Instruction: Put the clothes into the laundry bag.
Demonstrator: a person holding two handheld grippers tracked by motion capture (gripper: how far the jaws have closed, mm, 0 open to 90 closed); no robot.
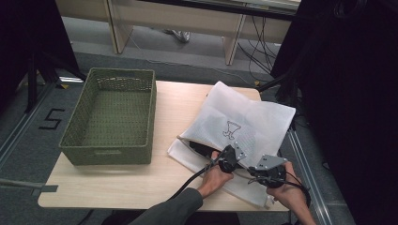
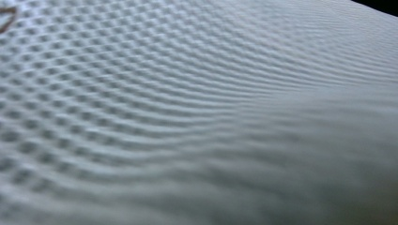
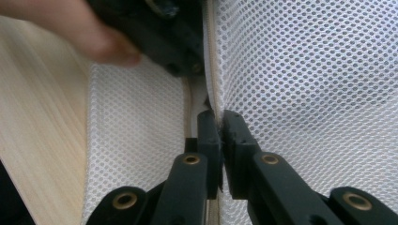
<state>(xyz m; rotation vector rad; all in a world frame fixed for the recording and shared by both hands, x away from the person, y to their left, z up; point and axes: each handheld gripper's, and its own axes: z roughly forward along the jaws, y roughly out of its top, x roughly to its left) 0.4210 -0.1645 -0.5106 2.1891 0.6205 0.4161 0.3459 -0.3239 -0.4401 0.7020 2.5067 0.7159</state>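
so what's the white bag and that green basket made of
White bag: looks like a synthetic mesh fabric, matt, with a fine honeycomb of holes; a zip edge runs along it. Green basket: seems woven cord or paper rope, matt olive, with visible rows of weave.

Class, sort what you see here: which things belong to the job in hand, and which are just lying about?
In use: white mesh bag, left gripper, right gripper clamped on the bag's edge, table.
Lying about: green basket, cables on the floor.

Basket left, bag right

The basket sits on the bench; the mesh bag lies just right of it.
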